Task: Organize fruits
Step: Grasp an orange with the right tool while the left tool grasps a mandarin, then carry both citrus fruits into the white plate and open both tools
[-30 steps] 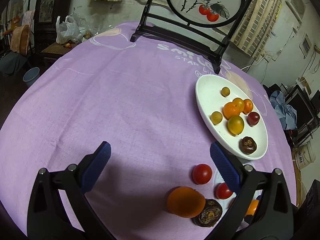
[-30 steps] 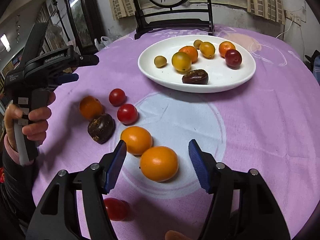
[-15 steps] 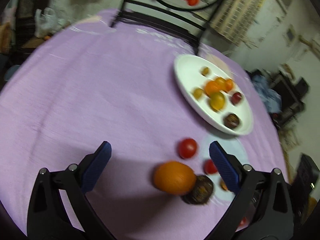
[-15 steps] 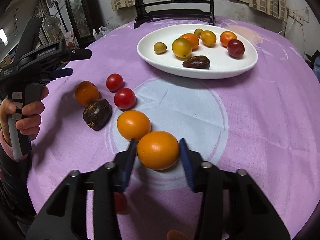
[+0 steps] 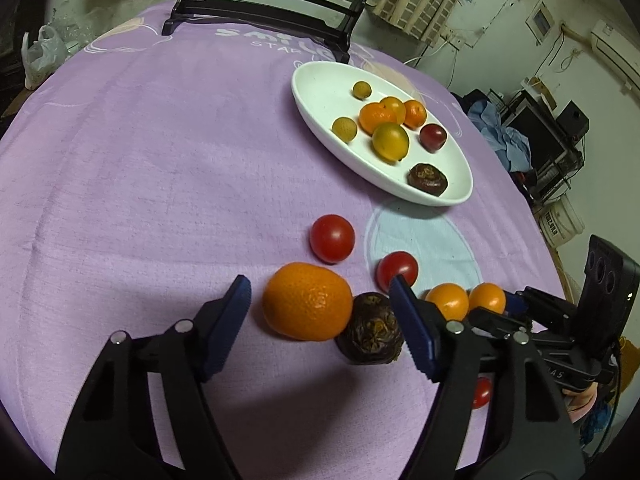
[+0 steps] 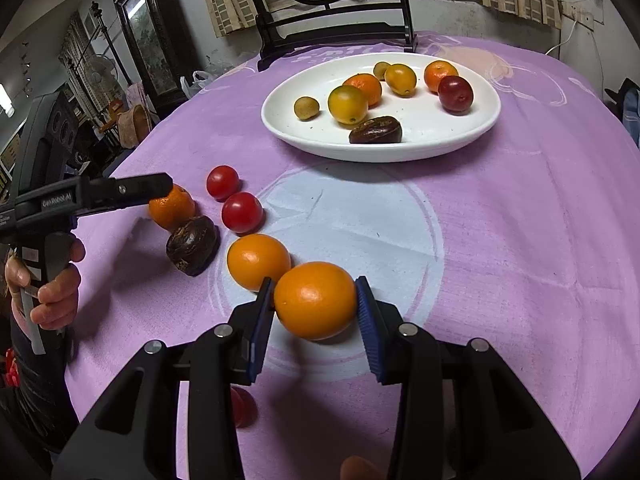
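My right gripper (image 6: pixel 315 300) is shut on an orange (image 6: pixel 315 300), both blue pads against its sides, low over the purple cloth. A second orange (image 6: pixel 258 261) sits just left of it. My left gripper (image 5: pixel 320 292) is open around a mandarin (image 5: pixel 307 306), with a dark brown fruit (image 5: pixel 370 334) touching the mandarin inside the jaws. Two red tomatoes (image 5: pixel 332 238) (image 5: pixel 397 271) lie just beyond. The white plate (image 6: pixel 472 136) holds several fruits at the far side.
A black framed screen stand (image 6: pixel 336 36) stands behind the plate. Another small red tomato (image 6: pixel 242 406) lies under my right gripper near the table's front edge. The plate (image 5: pixel 320 88) is to the upper right in the left wrist view.
My right gripper has closed on the orange. My left gripper has moved forward and narrowed, so the mandarin now lies between its open jaws.
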Demonstrator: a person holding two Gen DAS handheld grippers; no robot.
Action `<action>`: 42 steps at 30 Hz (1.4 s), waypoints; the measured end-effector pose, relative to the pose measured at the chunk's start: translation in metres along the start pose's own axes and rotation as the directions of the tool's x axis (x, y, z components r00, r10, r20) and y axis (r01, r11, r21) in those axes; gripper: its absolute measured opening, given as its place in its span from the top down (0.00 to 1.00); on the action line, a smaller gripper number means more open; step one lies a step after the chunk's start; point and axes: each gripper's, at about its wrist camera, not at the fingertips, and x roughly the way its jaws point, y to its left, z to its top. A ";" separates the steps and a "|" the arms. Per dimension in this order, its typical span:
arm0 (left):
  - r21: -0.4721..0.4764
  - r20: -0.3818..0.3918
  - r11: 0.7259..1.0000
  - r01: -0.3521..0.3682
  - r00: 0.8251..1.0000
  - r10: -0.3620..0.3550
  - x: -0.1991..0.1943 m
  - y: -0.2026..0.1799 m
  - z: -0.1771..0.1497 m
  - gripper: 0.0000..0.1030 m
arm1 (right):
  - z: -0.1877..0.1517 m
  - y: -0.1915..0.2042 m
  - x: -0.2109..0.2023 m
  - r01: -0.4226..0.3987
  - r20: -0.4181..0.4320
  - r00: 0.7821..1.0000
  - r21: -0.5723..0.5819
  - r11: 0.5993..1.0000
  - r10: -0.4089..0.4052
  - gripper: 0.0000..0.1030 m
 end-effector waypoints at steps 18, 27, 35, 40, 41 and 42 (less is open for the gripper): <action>0.039 -0.016 0.997 -0.060 0.998 0.060 0.008 -0.002 -0.003 0.55 | -0.002 -0.002 -0.005 -0.005 0.017 1.000 0.009 1.000 0.005 0.60; 0.064 0.147 0.996 -0.057 0.988 0.047 -0.018 -0.021 0.013 0.55 | -0.002 -0.003 -0.006 -0.018 0.022 1.000 0.017 1.000 0.017 0.60; 0.120 0.204 0.990 -0.071 0.978 0.045 0.009 -0.073 0.077 0.55 | 0.025 -0.012 -0.028 -0.034 0.211 0.977 0.077 0.996 0.018 0.60; 0.150 0.140 0.981 -0.125 0.985 0.104 0.053 -0.082 0.095 0.55 | 0.073 -0.033 -0.019 0.043 0.276 0.957 0.165 0.985 -0.088 0.60; 0.161 0.137 0.977 -0.138 0.984 0.117 0.057 -0.083 0.095 0.55 | 0.083 -0.037 -0.012 0.062 0.271 0.956 0.179 0.982 -0.109 0.60; 0.174 0.136 0.972 -0.155 0.982 0.133 0.062 -0.083 0.096 0.55 | 0.092 -0.043 -0.004 0.081 0.261 0.956 0.195 0.977 -0.131 0.60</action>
